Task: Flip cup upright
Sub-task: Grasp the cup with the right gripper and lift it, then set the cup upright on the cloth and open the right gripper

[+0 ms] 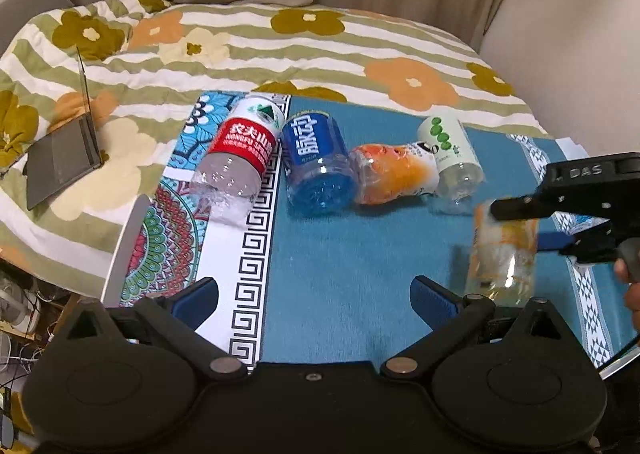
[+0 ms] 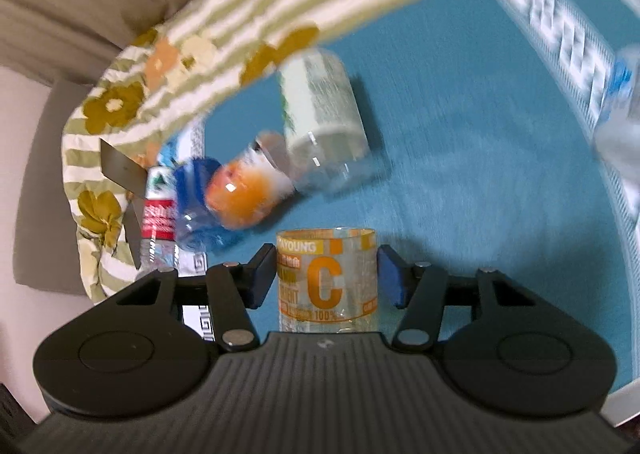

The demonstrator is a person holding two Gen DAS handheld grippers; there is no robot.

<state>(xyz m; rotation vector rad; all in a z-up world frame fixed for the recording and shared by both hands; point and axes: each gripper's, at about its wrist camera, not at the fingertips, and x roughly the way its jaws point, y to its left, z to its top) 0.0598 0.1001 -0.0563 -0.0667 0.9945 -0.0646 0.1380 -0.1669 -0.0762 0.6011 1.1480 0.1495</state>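
- Four cut bottle cups lie on their sides in a row on the blue mat: red-labelled, blue, orange, green-dotted.
- A fifth cup, marked "C", sits right of that row, between the right gripper's jaws; whether they are clamped on it I cannot tell.
- The left gripper hovers near the mat's front, jaws wide apart, holding nothing.

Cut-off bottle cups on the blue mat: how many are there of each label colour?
Red label: 1
Blue label: 1
Orange label, lying: 1
White label with green dots: 1
Orange "C" label, between the right gripper's fingers: 1
Total: 5
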